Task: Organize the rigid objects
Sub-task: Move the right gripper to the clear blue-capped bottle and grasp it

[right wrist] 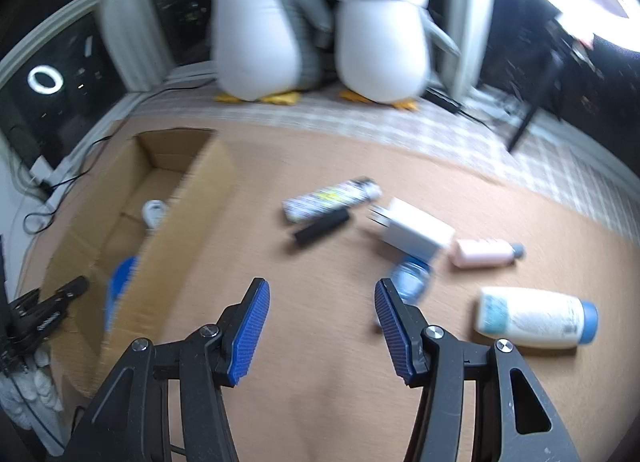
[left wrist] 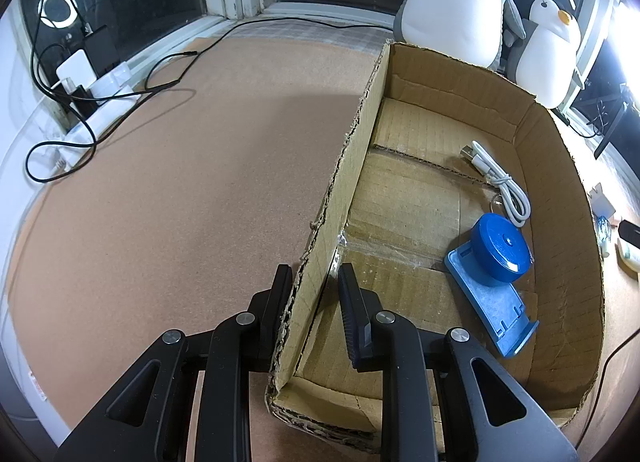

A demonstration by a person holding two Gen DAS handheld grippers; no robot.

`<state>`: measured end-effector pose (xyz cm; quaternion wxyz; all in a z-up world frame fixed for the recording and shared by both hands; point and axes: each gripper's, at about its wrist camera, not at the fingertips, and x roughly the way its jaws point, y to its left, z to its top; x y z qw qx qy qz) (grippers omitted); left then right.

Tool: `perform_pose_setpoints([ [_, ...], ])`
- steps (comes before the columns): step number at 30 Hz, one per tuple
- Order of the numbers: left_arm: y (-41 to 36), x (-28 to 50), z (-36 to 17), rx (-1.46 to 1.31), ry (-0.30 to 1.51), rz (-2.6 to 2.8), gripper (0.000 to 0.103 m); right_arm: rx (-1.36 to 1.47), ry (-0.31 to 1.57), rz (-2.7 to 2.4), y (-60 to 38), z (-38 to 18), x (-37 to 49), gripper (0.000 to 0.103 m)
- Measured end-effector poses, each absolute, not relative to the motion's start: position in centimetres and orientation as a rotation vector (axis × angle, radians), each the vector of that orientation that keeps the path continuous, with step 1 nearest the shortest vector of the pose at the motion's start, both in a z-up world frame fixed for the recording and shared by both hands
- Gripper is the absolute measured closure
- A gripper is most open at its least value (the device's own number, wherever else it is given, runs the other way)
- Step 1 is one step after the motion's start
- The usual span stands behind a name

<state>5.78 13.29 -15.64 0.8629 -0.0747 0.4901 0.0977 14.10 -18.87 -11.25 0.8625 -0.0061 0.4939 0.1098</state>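
My left gripper point(left wrist: 314, 276) is shut on the near left wall of the cardboard box point(left wrist: 352, 166), one finger outside and one inside. In the box lie a blue round case point(left wrist: 500, 252) on a blue phone stand point(left wrist: 494, 302) and a coiled white cable point(left wrist: 502, 182). My right gripper point(right wrist: 322, 294) stands open over the cork surface with nothing between its blue pads. Beyond it lie a silver tube point(right wrist: 332, 198), a black stick point(right wrist: 322, 231), a white charger point(right wrist: 414, 228), a small clear blue-tinted bottle point(right wrist: 412, 276), a pink bottle point(right wrist: 484, 252) and a white bottle with a blue cap point(right wrist: 536, 318). The right wrist view is blurred.
Two plush penguins point(right wrist: 320, 22) stand at the back by the window. Black cables point(left wrist: 120, 98) and white power adapters point(left wrist: 80, 70) lie at the far left edge. The box point(right wrist: 160, 214) sits left of my right gripper, with my left gripper point(right wrist: 60, 298) at its near corner.
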Motion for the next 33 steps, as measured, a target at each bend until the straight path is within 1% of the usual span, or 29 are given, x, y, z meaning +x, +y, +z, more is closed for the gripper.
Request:
perform_pose_setpoints([
  [5,13.4,5.8,-15.6,-0.157,1.028,0.204,0.081,0.056,1.092,0.193,-21.5,-12.8,14.9,0.052],
  [16,13.5,5.8,-15.6,-0.158,1.028,0.204,0.081,0.136,1.141,0.144,-23.3,-14.9,17.0,0.053],
  [26,13.6,5.7,-15.7,-0.159,1.028,0.204,0.081,0.096,1.157,0.109,-22.9,-15.6,18.5,0.064],
  [29,13.6,5.7,-15.7,-0.159,1.028,0.204,0.081,0.056,1.16,0.098,-22.6,-15.7,18.7,0.072],
  [33,13.6,5.7,-15.7,-0.158,1.028,0.204,0.081,0.016,1.159,0.103,-22.2,-15.7,18.6,0.072],
])
